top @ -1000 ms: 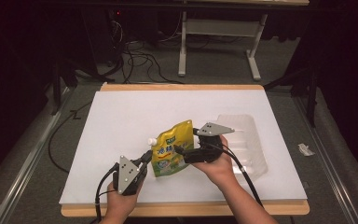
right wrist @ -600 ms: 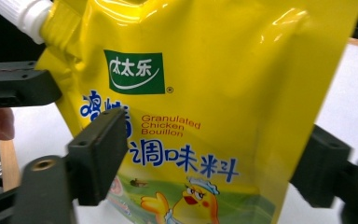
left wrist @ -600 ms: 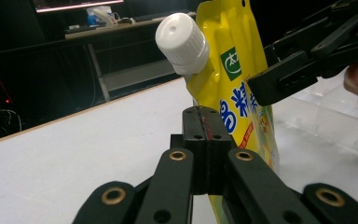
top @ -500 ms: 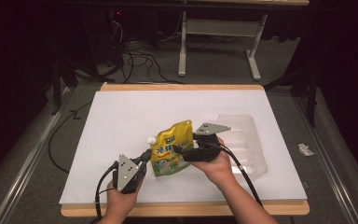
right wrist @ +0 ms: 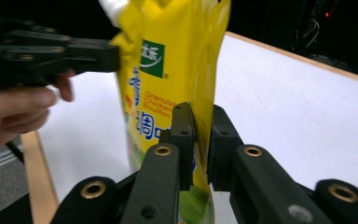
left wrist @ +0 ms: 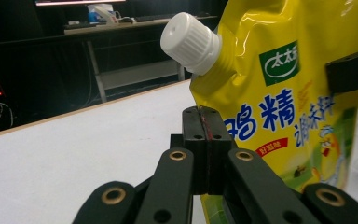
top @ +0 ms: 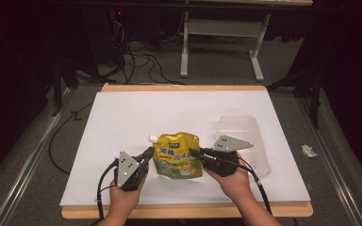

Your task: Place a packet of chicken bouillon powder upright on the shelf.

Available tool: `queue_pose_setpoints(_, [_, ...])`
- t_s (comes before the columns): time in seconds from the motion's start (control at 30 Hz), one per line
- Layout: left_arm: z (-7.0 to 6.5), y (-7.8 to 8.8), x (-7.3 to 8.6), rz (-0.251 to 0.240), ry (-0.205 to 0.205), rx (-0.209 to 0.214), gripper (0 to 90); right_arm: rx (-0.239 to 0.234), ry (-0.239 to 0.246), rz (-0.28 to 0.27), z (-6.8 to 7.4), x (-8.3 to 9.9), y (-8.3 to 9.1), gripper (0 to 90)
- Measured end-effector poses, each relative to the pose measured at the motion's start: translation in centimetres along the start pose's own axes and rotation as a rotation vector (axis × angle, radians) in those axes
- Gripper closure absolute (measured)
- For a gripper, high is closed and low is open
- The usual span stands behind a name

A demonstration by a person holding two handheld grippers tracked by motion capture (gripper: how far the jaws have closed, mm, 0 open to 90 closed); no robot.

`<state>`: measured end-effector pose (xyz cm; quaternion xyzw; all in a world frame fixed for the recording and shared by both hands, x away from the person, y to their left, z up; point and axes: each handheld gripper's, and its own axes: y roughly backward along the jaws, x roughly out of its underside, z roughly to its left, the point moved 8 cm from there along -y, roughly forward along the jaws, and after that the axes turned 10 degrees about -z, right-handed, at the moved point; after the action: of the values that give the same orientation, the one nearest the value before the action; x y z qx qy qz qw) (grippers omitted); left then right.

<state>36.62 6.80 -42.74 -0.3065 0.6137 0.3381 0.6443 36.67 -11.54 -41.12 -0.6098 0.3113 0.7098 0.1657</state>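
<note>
A yellow spouted pouch with a white screw cap stands upright near the front middle of the white table top, held from both sides. My left gripper is shut on the pouch's left seam just below the cap; its pads are pressed together on the edge of the pouch. My right gripper has just been closing and now pinches the right edge of the pouch between its pads. The left gripper and its hand show beyond the pouch.
A clear plastic tray lies flat on the table behind my right hand. The wooden table edge runs close under both wrists. A white scrap lies on the floor at right, a metal table frame and cables at the back.
The right gripper's jaws have closed onto the pouch's right edge, and that hand has shifted slightly right and nearer. The pouch has settled a little lower. The left hand has stayed put.
</note>
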Motion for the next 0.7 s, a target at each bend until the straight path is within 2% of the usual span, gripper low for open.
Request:
queue_pose_setpoints(0.17, [-0.8, -0.6, 0.3, 0.012, -0.022, 0.025, 90.0, -0.015, 0.048, -0.03, 1.1, 0.4, 1.2, 88.2])
queue_pose_setpoints(0.23, [-1.0, -0.6, 0.4, 0.013, -0.026, 0.028, 90.0, -0.018, 0.048, -0.03, 1.2, 0.6, 1.3, 88.3])
queue_pose_setpoints(0.3, [-1.1, -0.6, 0.3, 0.011, -0.019, 0.034, 90.0, -0.039, 0.02, -0.053, 1.5, 1.0, 1.7, 88.4])
queue_pose_setpoints(0.4, [-1.2, -0.5, 0.3, 0.007, -0.02, 0.04, 90.0, -0.049, 0.012, -0.06, 1.6, 1.2, 1.9, 87.1])
queue_pose_setpoints(0.5, [-1.5, -0.4, 0.2, -0.001, -0.019, 0.053, 90.0, -0.063, -0.006, -0.038, 2.1, 2.2, 1.7, 78.4])
queue_pose_setpoints(0.6, [-1.5, -0.3, 0.3, -0.003, -0.016, 0.054, 88.3, -0.063, -0.032, -0.006, 2.3, 3.2, 1.2, 78.2])
queue_pose_setpoints(0.7, [-1.5, -0.1, 0.3, 0.007, -0.002, 0.055, 86.4, -0.038, -0.018, 0.028, 2.4, 4.1, 0.6, 78.1])
